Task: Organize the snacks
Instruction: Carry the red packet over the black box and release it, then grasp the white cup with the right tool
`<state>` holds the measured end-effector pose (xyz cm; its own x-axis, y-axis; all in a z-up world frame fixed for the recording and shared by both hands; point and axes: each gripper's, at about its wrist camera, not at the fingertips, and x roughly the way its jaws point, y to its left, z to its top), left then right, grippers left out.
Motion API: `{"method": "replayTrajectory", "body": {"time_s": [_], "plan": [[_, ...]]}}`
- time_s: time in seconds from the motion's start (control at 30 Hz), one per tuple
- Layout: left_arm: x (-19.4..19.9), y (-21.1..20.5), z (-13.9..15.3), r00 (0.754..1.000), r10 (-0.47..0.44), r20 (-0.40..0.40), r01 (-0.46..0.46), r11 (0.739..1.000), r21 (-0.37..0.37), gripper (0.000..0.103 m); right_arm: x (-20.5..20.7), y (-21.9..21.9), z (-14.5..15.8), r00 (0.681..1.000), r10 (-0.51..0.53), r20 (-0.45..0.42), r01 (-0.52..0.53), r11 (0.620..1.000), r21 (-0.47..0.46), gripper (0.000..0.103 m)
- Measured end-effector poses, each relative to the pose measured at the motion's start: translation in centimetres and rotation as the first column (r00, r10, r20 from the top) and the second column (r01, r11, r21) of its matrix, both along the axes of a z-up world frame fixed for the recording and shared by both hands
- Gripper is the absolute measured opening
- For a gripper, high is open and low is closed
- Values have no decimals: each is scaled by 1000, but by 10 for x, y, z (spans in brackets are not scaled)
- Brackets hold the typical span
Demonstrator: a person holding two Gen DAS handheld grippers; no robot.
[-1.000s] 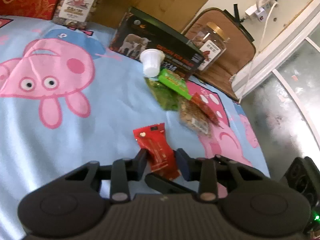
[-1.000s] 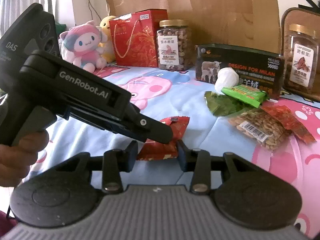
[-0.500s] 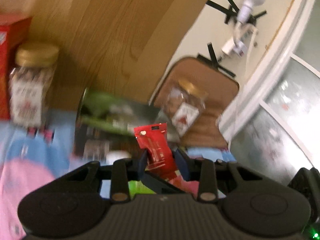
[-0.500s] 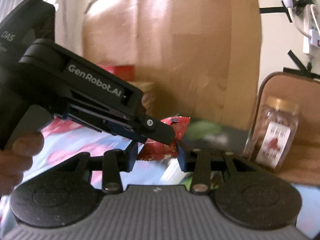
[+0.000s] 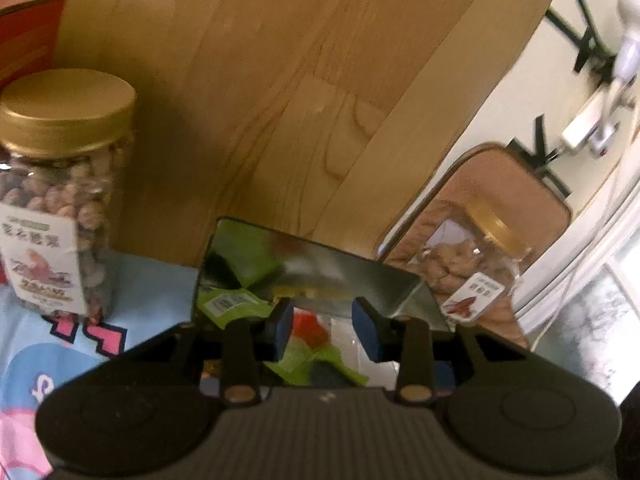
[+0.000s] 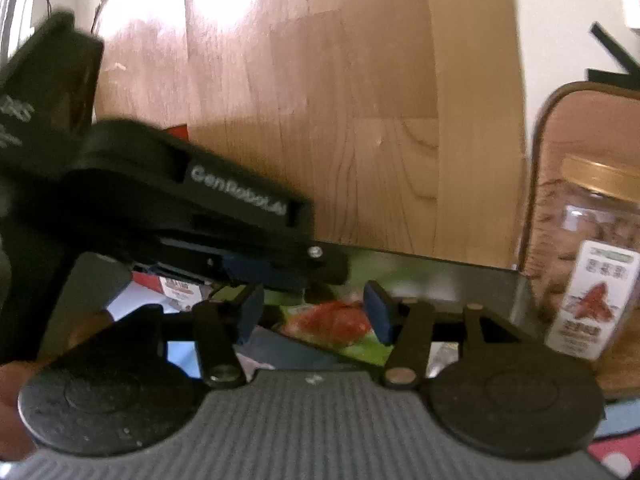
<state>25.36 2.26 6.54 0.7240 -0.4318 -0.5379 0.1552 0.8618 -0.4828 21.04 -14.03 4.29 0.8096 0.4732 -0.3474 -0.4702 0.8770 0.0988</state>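
Note:
My left gripper (image 5: pixel 324 328) hangs over an open dark box (image 5: pixel 360 280) with a shiny lining, and its jaws are opening. A red snack packet (image 5: pixel 308 326) lies below them in the box, among green packets (image 5: pixel 232 304); neither pad presses on it. In the right wrist view, my right gripper (image 6: pixel 314 318) is at the same box (image 6: pixel 440 264), its jaws opening wide. The red packet (image 6: pixel 328 320) rests on green packets (image 6: pixel 360 348) there, untouched. The left gripper's black body (image 6: pixel 192 208) reaches in from the left, just above the packet.
A nut jar with a gold lid (image 5: pixel 60 200) stands left of the box, and another jar (image 6: pixel 592 280) to its right. A wooden board (image 5: pixel 280 100) rises behind. A red bag (image 5: pixel 24 32) is at far left. The blue cartoon sheet (image 5: pixel 48 360) lies underneath.
Both grippers rose from the sheet and moved to the box at the back. The red packet has left the left gripper's jaws and dropped into the box. The right jaws have widened.

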Motion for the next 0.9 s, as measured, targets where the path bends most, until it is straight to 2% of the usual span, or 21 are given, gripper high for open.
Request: {"method": "replayTrajectory", "body": {"time_s": [0.07,0.17,0.2,0.27,0.33,0.4,0.47,0.57,0.67,0.77,0.9], "plan": [[-19,14,6,999,3,46,-1,999,-48,36,-18,-14,3,1000,-29,-3,30,999,40,58],[-60,43,8,992,4,130,18,986,-166,36,-41,-37,-2,994,16,-105,1,988,152,57],[-73,49,3,991,12,135,13,983,-185,36,-47,-39,-7,990,30,-141,-6,986,164,56],[-97,58,-17,995,30,96,-10,979,-206,36,-47,-35,-18,978,15,-206,13,991,136,48],[-114,61,-37,998,46,33,-38,979,-199,36,-39,-31,-29,964,-16,-265,48,992,113,46],[-133,63,-54,998,55,-15,-56,981,-183,36,-26,-28,-37,945,-9,-326,62,986,153,47],[-151,67,-65,997,63,-46,-70,983,-171,36,-16,-21,-37,938,-27,-345,80,987,139,46],[-170,75,-75,995,67,-71,-77,984,-159,36,-7,-6,-42,929,-42,-367,74,994,75,40],[-186,85,-73,994,85,-63,-93,986,-140,36,-12,0,-41,929,-30,-368,60,996,68,38],[-201,93,-68,993,102,-51,-108,986,-129,36,-41,10,-37,935,58,-350,-40,998,58,38],[-219,95,-64,995,97,-38,-100,989,-104,36,-109,22,-34,932,211,-295,-221,975,2,38]]}}
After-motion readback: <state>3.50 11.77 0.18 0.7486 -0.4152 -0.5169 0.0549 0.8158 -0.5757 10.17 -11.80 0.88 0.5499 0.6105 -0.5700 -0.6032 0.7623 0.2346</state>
